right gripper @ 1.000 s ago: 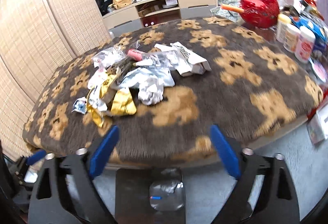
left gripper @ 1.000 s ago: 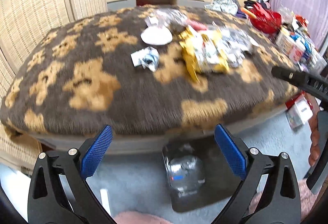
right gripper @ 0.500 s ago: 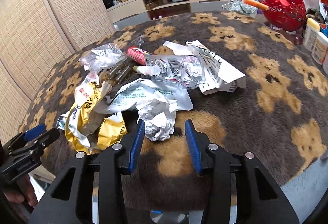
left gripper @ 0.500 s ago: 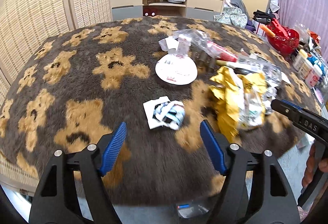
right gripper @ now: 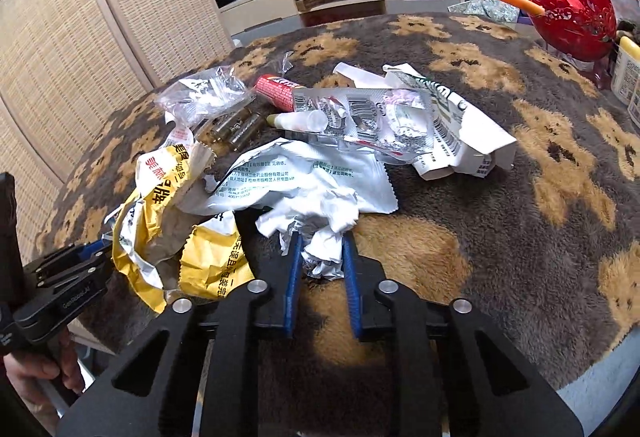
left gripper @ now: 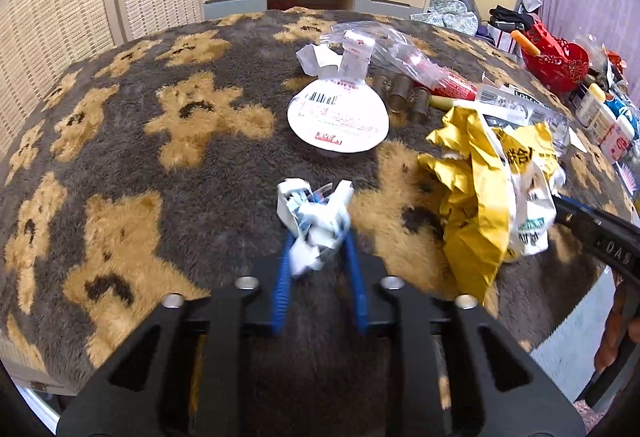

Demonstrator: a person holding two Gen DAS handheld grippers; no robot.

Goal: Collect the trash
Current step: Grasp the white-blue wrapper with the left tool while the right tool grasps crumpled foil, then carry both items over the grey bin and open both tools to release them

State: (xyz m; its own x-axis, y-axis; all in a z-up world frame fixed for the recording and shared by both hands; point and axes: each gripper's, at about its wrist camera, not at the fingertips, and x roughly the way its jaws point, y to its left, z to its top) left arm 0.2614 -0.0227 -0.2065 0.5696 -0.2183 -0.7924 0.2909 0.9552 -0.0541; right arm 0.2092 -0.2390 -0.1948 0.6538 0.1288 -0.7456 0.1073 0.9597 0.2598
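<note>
1. Where half a second ago both sets of fingers stood apart short of the litter, I now see each one pinched onto a scrap.
2. My left hand-held gripper [left gripper: 318,237] is clamped on the crumpled white-and-blue wrapper [left gripper: 314,215], which sits between its blue pads.
3. My right hand-held gripper [right gripper: 320,245] is clamped on the crumpled white paper [right gripper: 320,233], at the near edge of the pile.
4. Just right of the left hand-held gripper lies the yellow bag [left gripper: 486,193]; ahead of it, the round white lid [left gripper: 338,117].
5. The surface [left gripper: 120,157], under a bear-print cover, is bare to the left of the left hand-held gripper, and its rim curves just behind both.
</note>
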